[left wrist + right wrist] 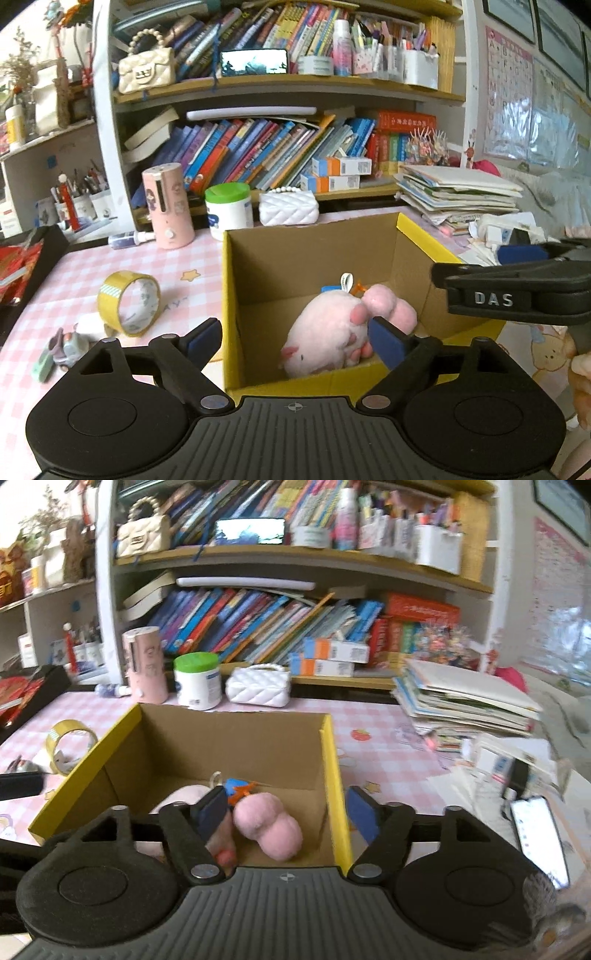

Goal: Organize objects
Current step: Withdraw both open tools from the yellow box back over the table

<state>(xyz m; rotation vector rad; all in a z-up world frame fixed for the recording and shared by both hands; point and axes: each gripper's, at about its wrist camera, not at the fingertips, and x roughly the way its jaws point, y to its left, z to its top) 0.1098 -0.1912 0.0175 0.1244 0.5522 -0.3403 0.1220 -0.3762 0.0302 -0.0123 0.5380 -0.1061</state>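
A cardboard box [424, 240] with yellow outer walls stands open on the pink checked tablecloth. Inside it lies a pink plush toy [325, 339] with an orange and blue tag. My left gripper [295, 339] hovers over the box's near left corner, open, its right pad close to the plush's feet without pinching them. In the right wrist view the same box [332, 760] holds the plush toy [266, 827]. There my right gripper [288, 810] stands open astride the box's right wall, gripping nothing. Its black fingers [509, 284] reach in from the right edge of the left wrist view.
A yellow tape roll [129, 302] and a small grey toy [62, 349] lie left of the box. Behind it stand a pink cylinder [168, 205], a green-lidded jar [229, 210] and a white quilted purse [288, 206]. Stacked books [458, 195] and a phone [539, 845] fill the right.
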